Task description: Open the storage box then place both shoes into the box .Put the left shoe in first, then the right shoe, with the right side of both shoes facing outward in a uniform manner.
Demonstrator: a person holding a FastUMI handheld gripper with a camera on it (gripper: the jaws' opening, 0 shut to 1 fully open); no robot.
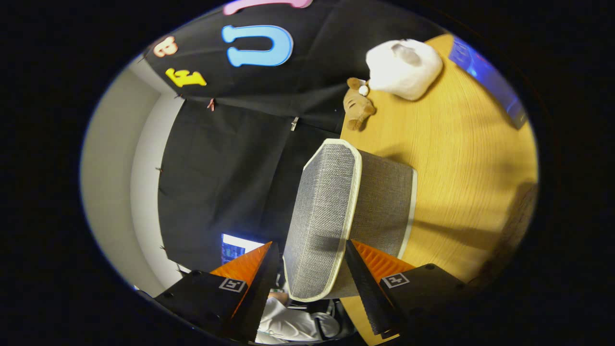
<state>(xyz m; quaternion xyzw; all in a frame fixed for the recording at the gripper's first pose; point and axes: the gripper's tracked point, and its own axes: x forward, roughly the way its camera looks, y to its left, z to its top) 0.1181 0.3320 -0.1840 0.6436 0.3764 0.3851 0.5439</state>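
**Lid stage: box between my fingers, shoes not yet handled**

Left to right. My view is rolled sideways, so the tabletop stands up like a wall on the right. My gripper is spread wide. Its left finger, black with an orange backing, has only black cloth wall beyond it and stands apart from the box. Low down near that finger I see a white sleeve of a person.

Between the fingers sits the grey woven-fabric storage box with cream piping. Its broad panel, which I take for the lid face, runs from the gap out ahead of the tips. The right finger lies close along the box's side; I cannot tell whether it touches.

Further right is the round yellow-wood table. Well beyond the box on it are a small brown plush toy and a white fluffy slipper-like shoe.

Judgement: the opening step is in hand. The next move calls for narrowing onto the lid's piped edge and swinging it clear.
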